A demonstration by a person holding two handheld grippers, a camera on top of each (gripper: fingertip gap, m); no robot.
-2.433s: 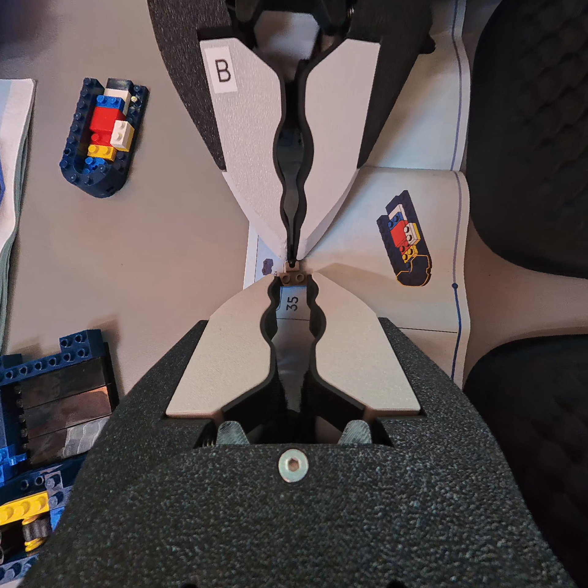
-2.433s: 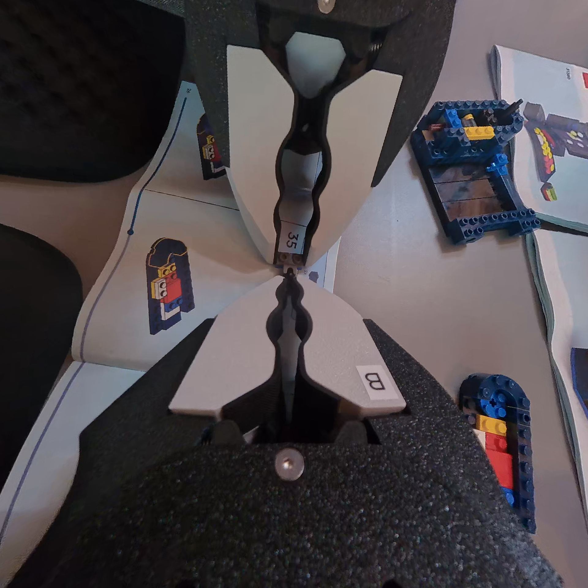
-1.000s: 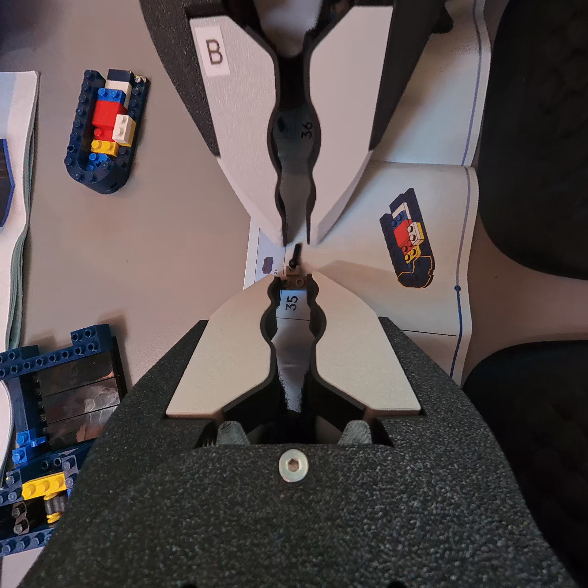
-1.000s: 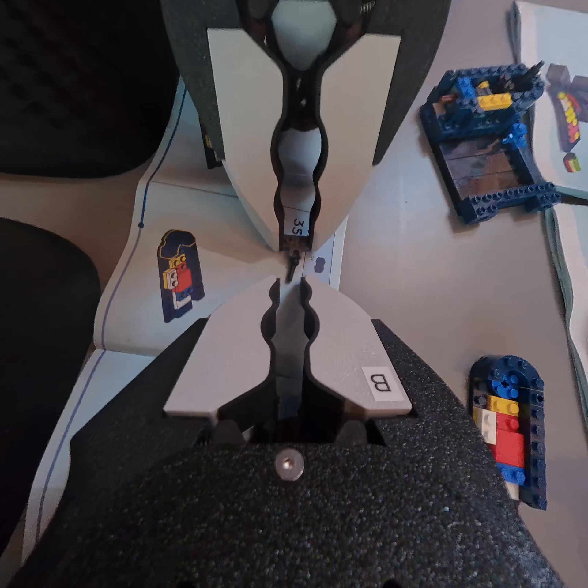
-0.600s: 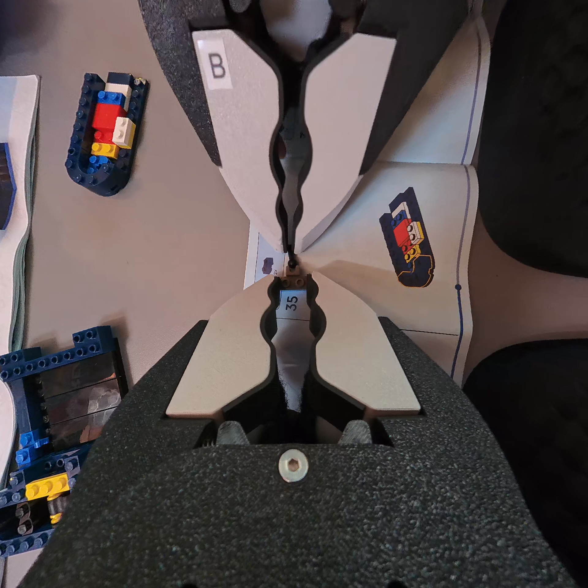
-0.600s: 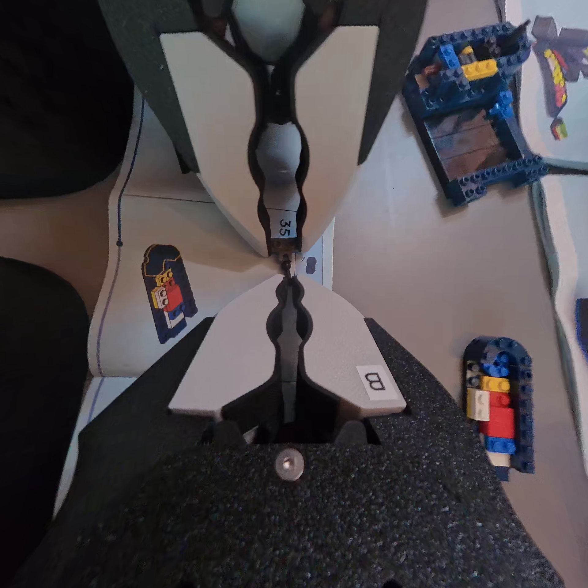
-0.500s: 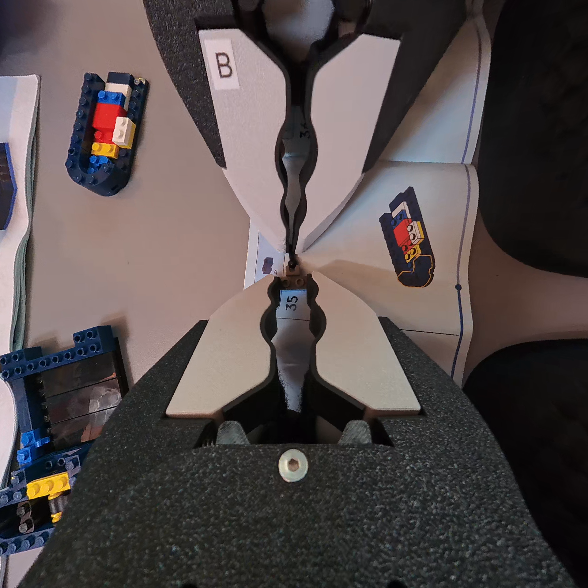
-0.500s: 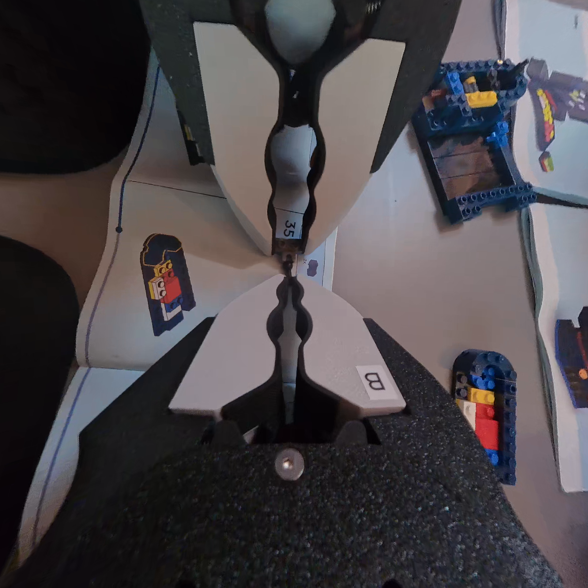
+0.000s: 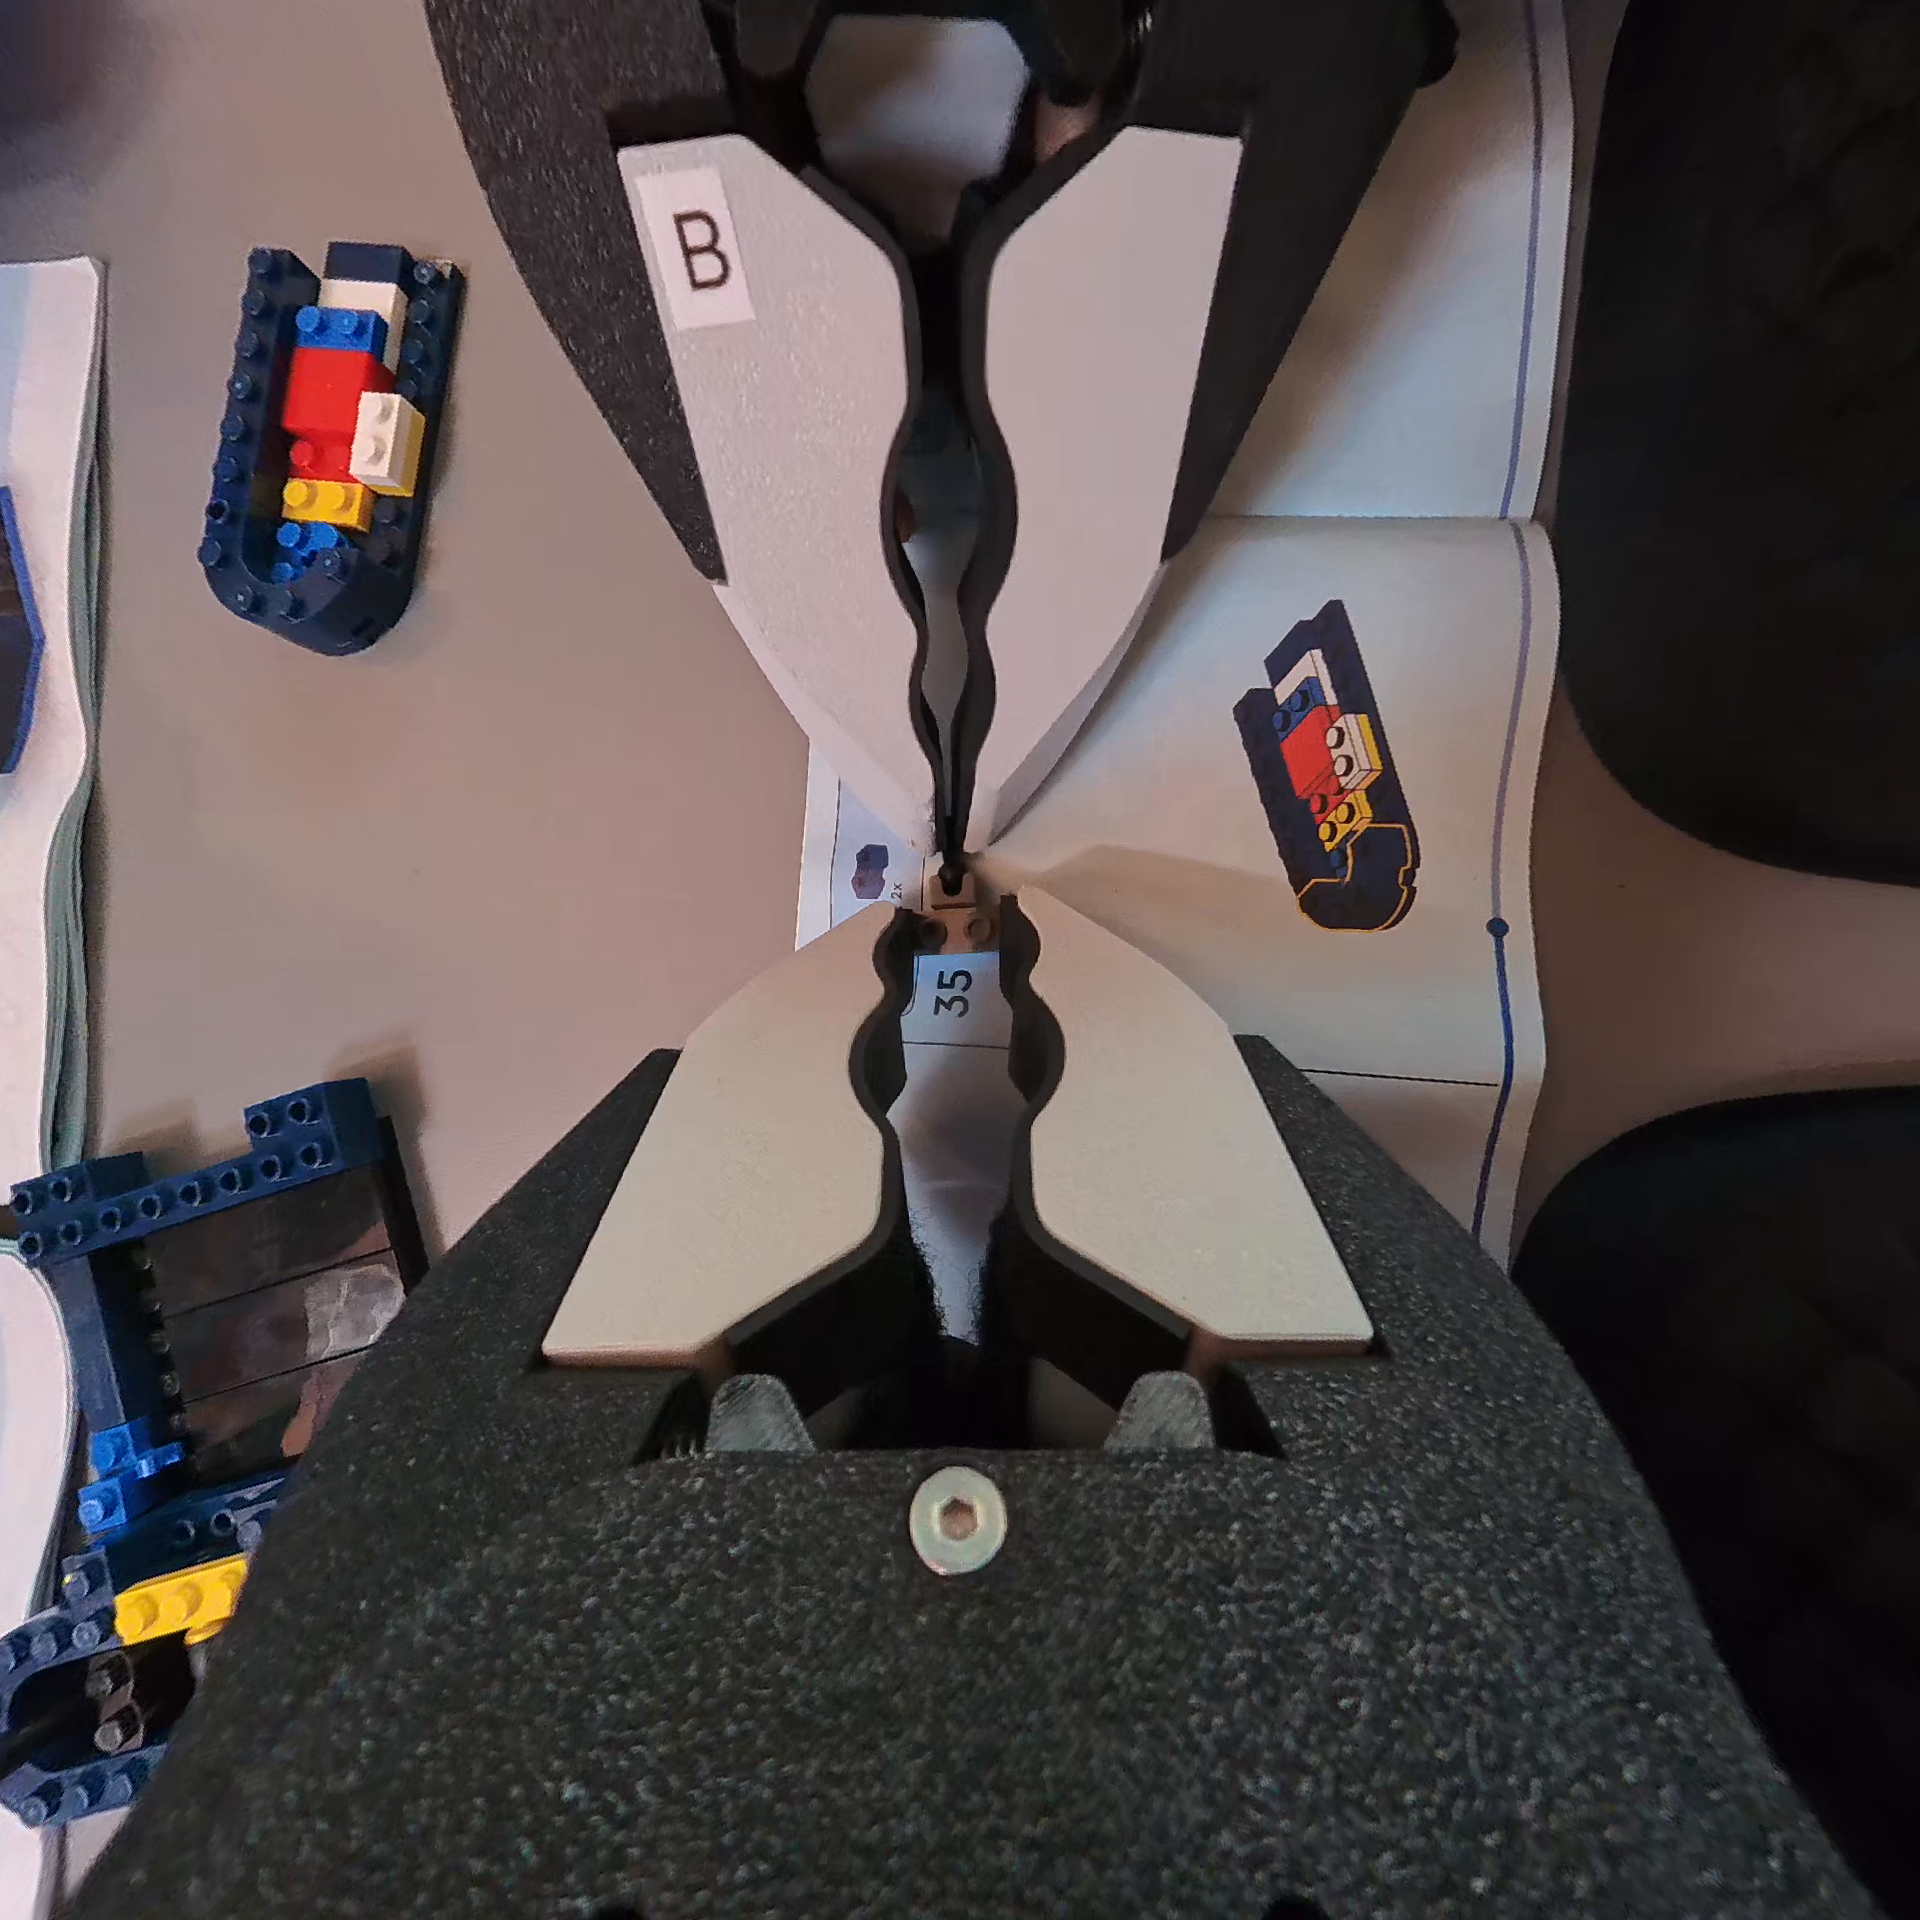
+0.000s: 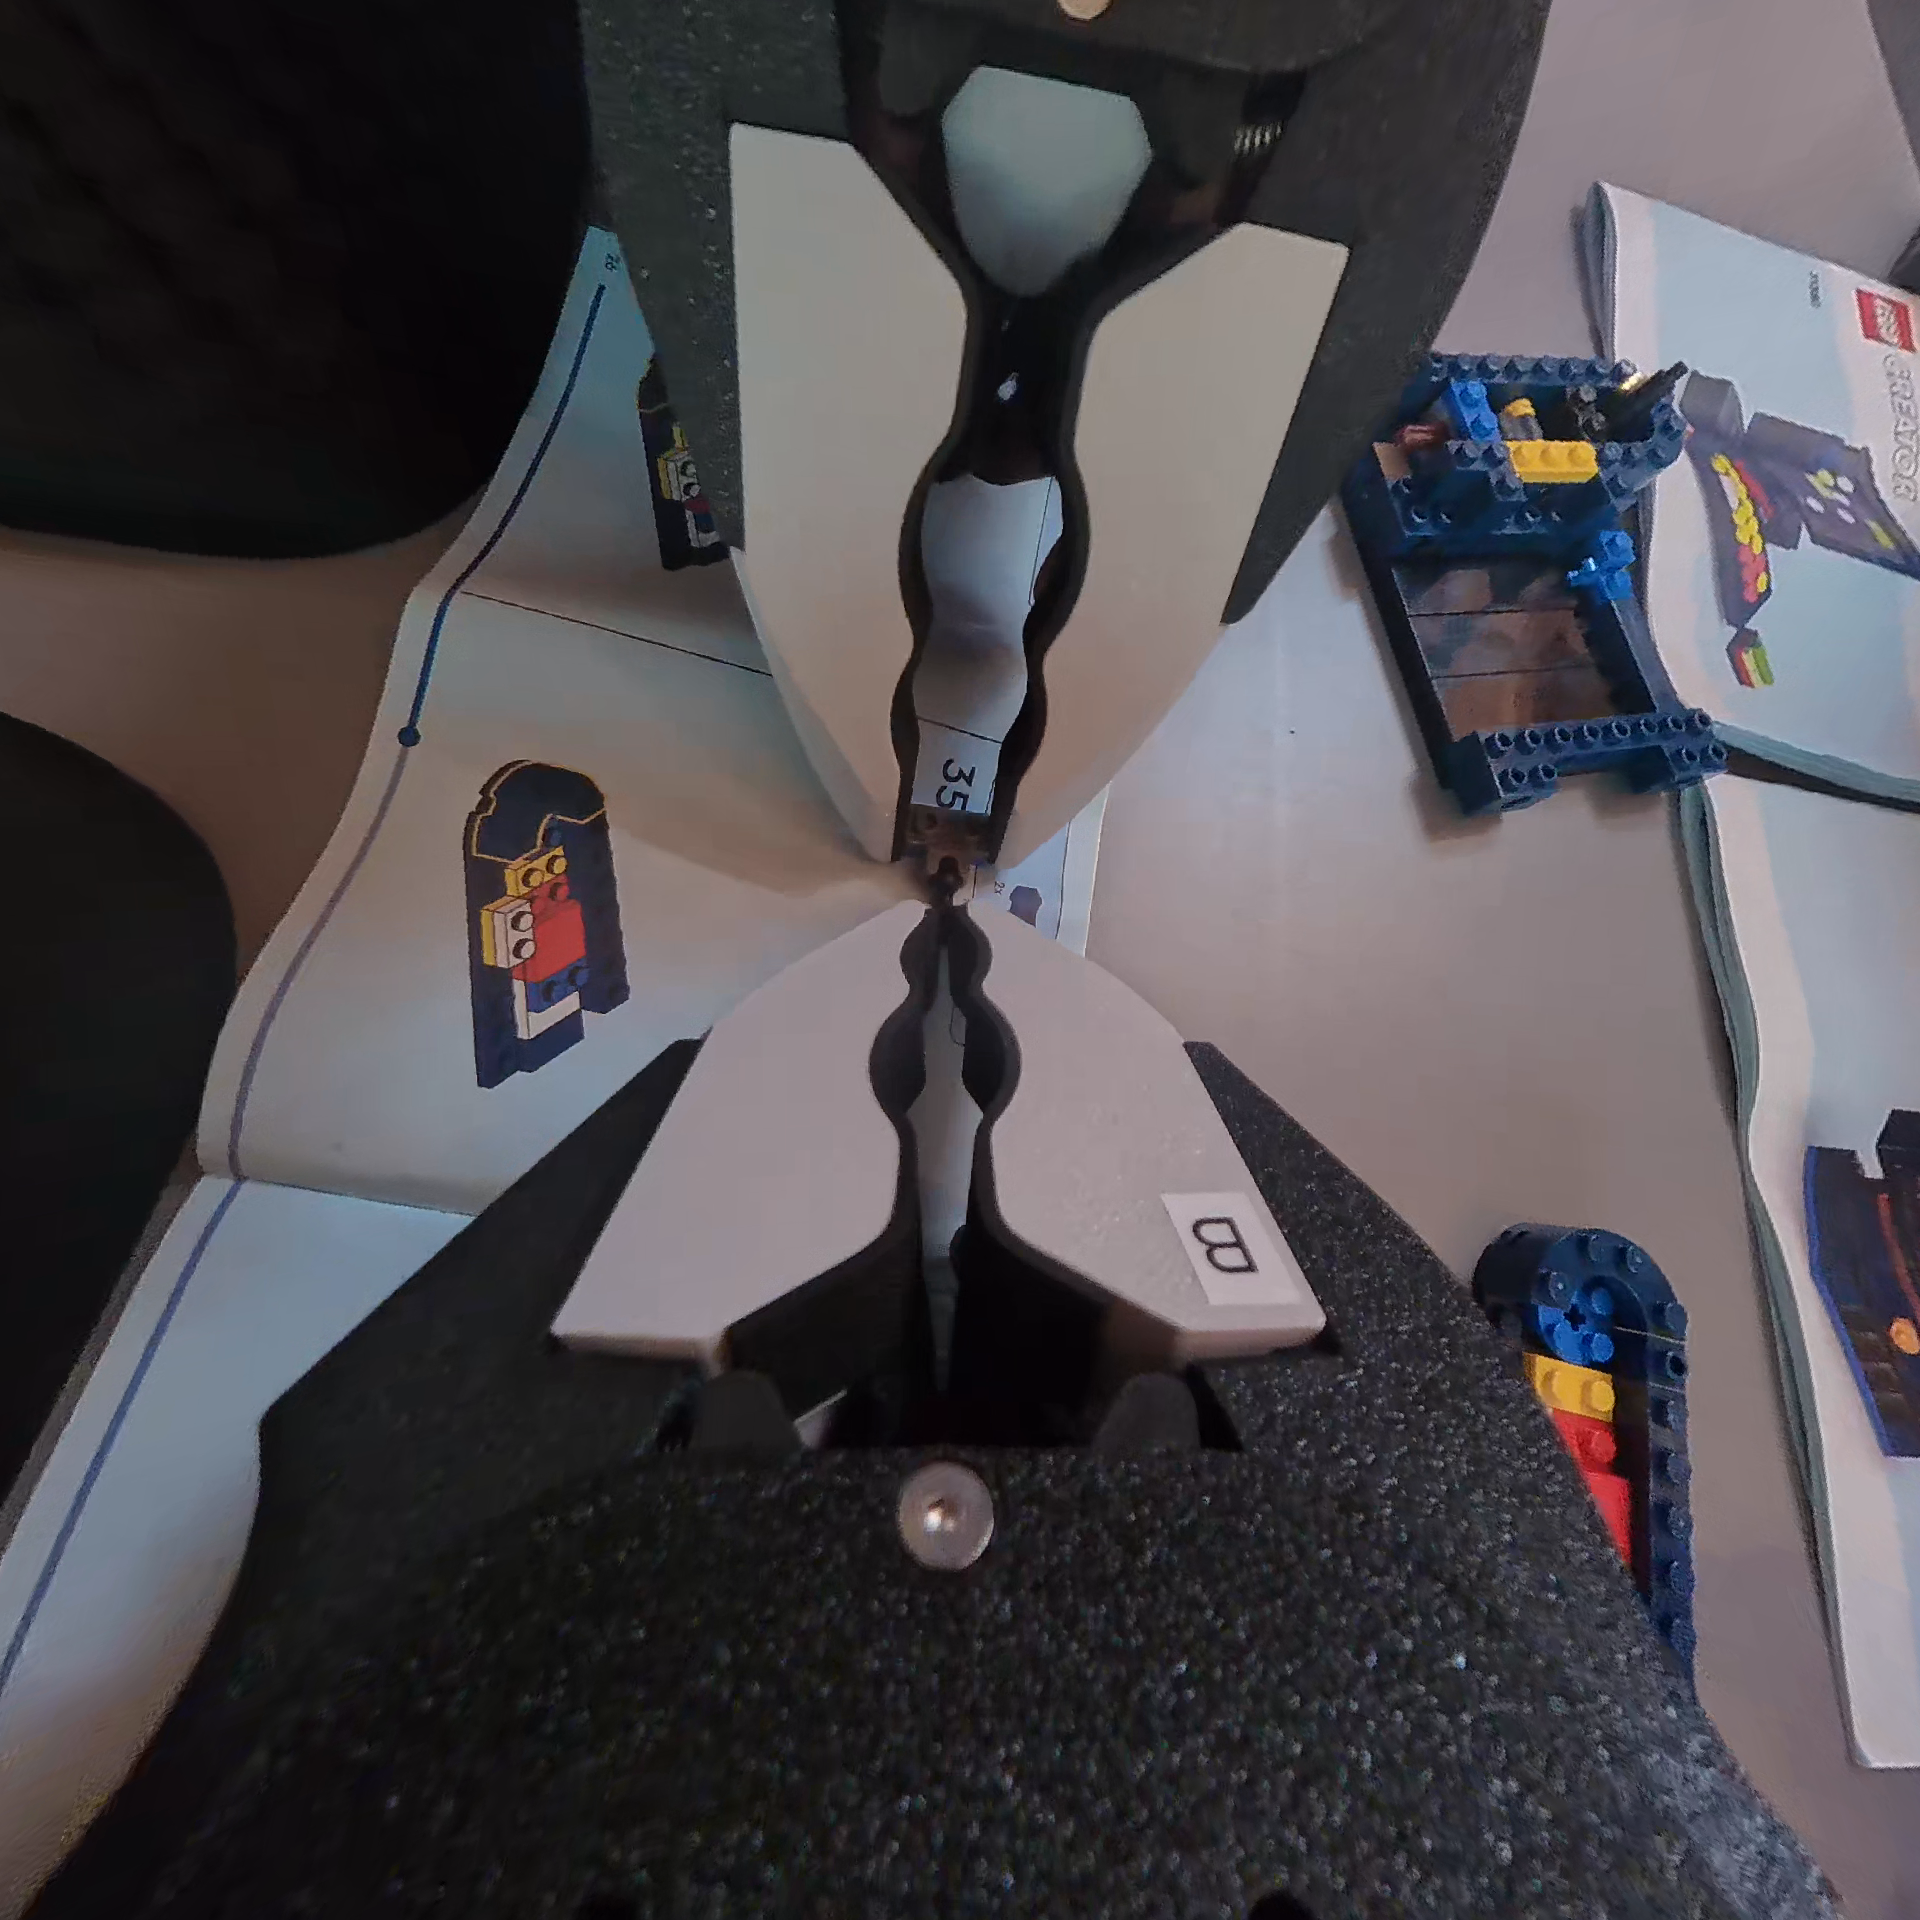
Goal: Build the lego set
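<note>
In the left wrist view, the left gripper (image 9: 957,918) pinches a tiny tan brick (image 9: 957,927) over the open booklet (image 9: 1195,831). The right gripper (image 9: 950,831) meets it tip to tip, shut tight on a thin black peg (image 9: 948,864); most of the peg is hidden. Bare table lies to the left.

In the right wrist view, the peg's far end touches the brick. A blue brick frame (image 10: 1538,582) and a small brick boat (image 10: 1600,1392) sit well apart.

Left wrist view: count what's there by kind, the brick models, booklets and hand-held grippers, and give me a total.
Brick models: 2, a small boat-shaped one and a larger dark blue one.
Booklets: 2, one open, one at the left edge.
Hand-held grippers: 2.
Total: 6.
</note>
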